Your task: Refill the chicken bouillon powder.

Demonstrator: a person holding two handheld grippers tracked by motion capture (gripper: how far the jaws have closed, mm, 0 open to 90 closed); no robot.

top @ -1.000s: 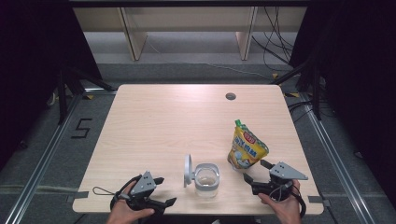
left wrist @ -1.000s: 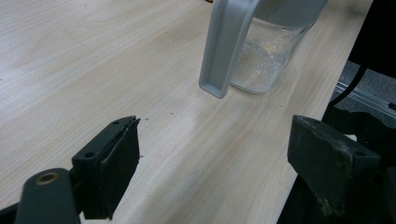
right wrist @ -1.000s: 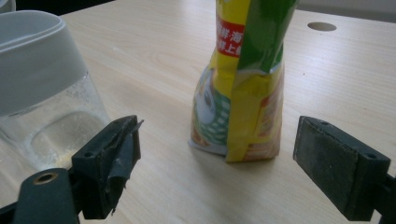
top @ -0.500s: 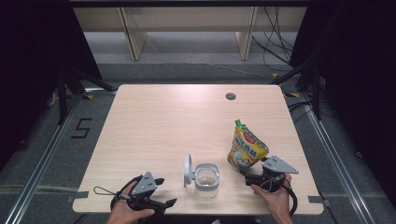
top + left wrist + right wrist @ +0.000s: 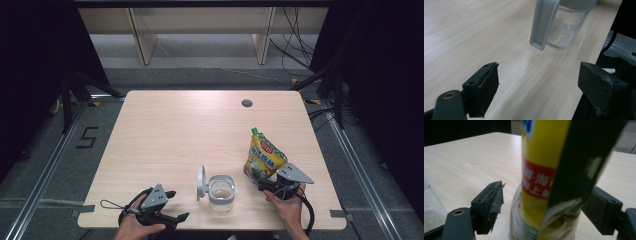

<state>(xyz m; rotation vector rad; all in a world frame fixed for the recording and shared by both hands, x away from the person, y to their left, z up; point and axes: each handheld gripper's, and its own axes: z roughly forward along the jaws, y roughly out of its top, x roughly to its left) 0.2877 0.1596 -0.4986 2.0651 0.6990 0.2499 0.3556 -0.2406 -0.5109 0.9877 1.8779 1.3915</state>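
A yellow stand-up pouch (image 5: 263, 156) with a green spout and a red label stands upright at the table's front right. My right gripper (image 5: 262, 183) is open at the pouch's base; in the right gripper view the pouch (image 5: 544, 180) stands between the two jaws, which are apart on either side of it. A clear container (image 5: 220, 192) with a grey hinged lid (image 5: 201, 182) standing open sits at the front middle; a pale powdery residue shows inside it (image 5: 566, 27). My left gripper (image 5: 176, 206) is open near the front left edge, aimed at the container, with nothing between its jaws.
The light wooden table (image 5: 190, 130) has a round cable hole (image 5: 246, 103) at the back right. Dark floor with rails surrounds it, cables lie at the far right, and shelving legs stand behind. The front table edge (image 5: 596, 60) runs close to my left gripper.
My right gripper has moved left and forward to the pouch, so its open jaws now stand on either side of the pouch's base. The left gripper has stayed put.
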